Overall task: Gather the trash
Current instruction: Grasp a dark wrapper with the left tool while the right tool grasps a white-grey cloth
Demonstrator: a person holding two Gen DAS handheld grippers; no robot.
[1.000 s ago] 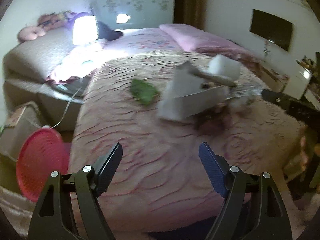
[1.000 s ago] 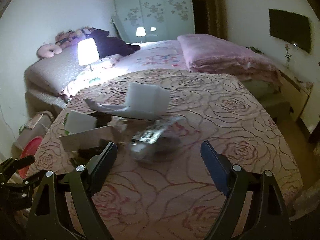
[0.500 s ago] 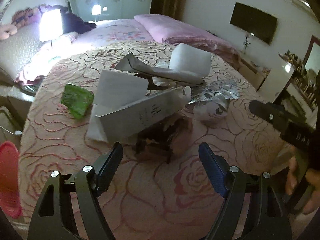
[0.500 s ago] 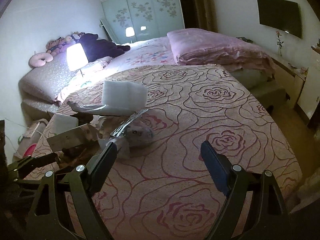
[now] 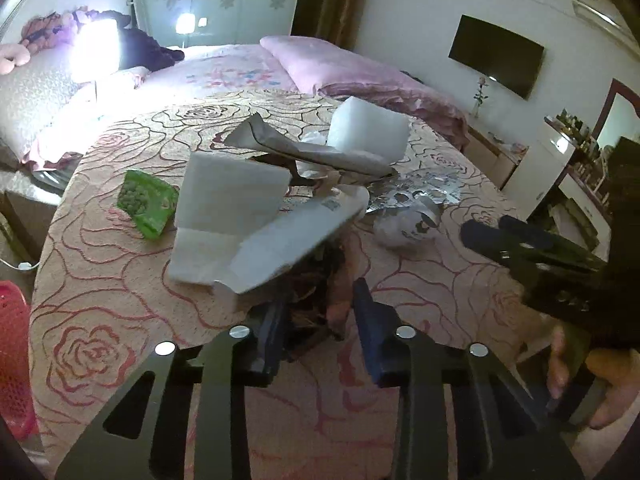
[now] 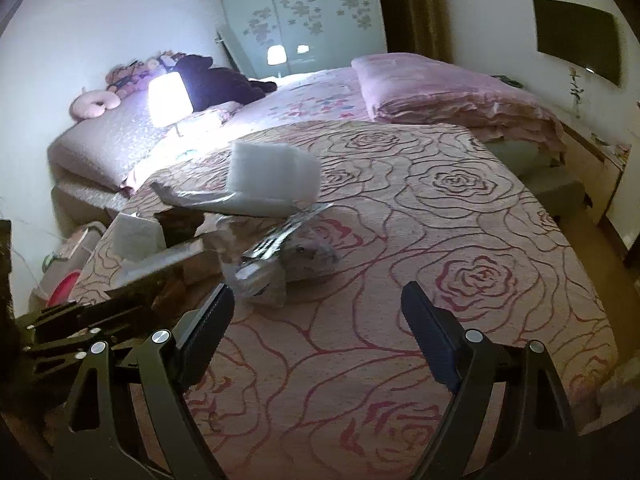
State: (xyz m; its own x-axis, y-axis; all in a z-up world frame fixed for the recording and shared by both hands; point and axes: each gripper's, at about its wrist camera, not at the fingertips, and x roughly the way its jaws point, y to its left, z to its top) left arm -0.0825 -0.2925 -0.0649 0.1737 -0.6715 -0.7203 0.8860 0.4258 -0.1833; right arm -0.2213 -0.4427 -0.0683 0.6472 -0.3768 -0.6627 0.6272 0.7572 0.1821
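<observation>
A heap of trash lies on the rose-patterned bedspread (image 5: 100,288): white foam blocks (image 5: 368,130), a white cardboard sleeve (image 5: 288,240), a grey paper wrap (image 5: 304,152), a green snack bag (image 5: 146,202), silver foil (image 5: 416,192), a crumpled white wrapper (image 5: 404,226) and dark brown crumpled paper (image 5: 316,284). My left gripper (image 5: 320,324) has its jaws narrowed around the brown paper at the heap's near edge. My right gripper (image 6: 316,328) is open and empty, just short of the crumpled clear wrapper (image 6: 280,264). The foam block (image 6: 276,174) also shows there.
A red plastic basket (image 5: 12,360) stands on the floor left of the bed. A lit lamp (image 6: 166,98) and plush toys sit by the headboard. A folded pink quilt (image 6: 440,88) lies at the far side. A TV (image 5: 496,56) hangs on the right wall.
My left gripper swung from the basket side to the heap, moved in, and its jaws narrowed around the brown paper. My right gripper shifted slightly closer to the clear wrapper and stayed open.
</observation>
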